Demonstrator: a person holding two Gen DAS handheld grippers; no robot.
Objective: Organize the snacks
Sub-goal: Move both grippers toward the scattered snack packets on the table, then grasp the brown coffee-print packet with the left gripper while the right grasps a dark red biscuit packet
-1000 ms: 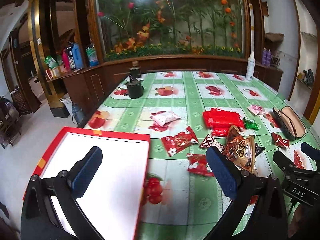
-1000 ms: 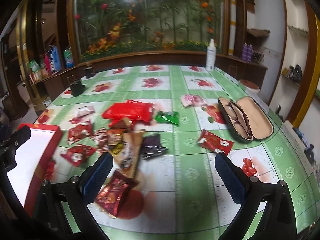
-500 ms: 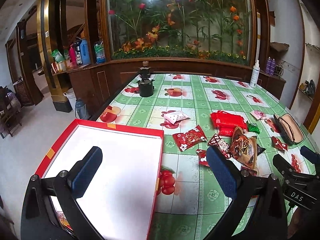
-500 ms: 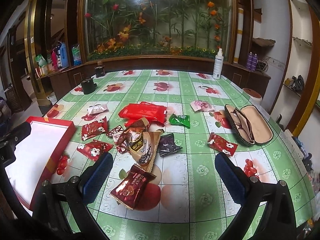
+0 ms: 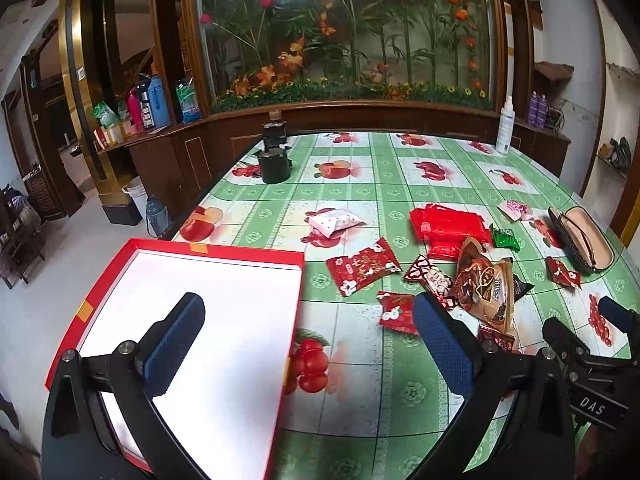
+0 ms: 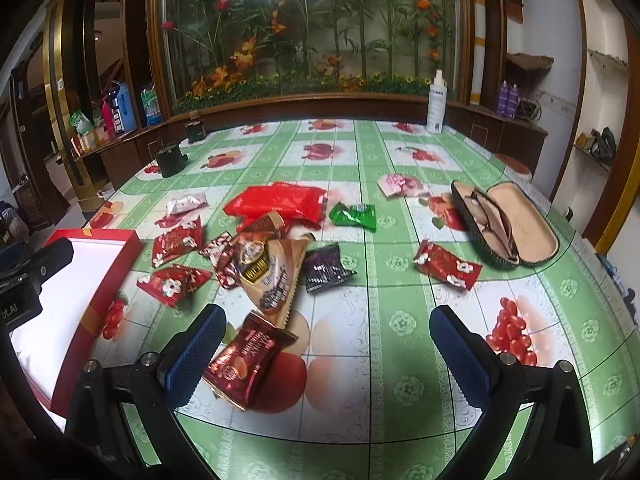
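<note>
A red box with a white inside (image 5: 208, 320) (image 6: 72, 300) lies at the table's near left corner. Several snack packets are scattered to its right: a big brown pouch (image 5: 486, 284) (image 6: 272, 276), a large red pack (image 5: 448, 224) (image 6: 280, 202), a dark red packet (image 6: 244, 364), small red flowered packets (image 5: 362, 266) (image 6: 174, 284), a green one (image 6: 354, 216). My left gripper (image 5: 308, 344) hangs open above the box's right edge. My right gripper (image 6: 324, 360) is open over the near table, its left finger beside the dark red packet. Neither holds anything.
An open glasses case (image 6: 504, 224) (image 5: 582, 240) lies at the right. A black pot (image 5: 275, 166) stands at the far left, a white spray bottle (image 6: 436, 102) at the far edge. The table edge drops to the floor left of the box.
Both views have shifted: the left camera pulled back and swung, so more of the red box shows. The right gripper has come closer to the dark red packet. Both stay open.
</note>
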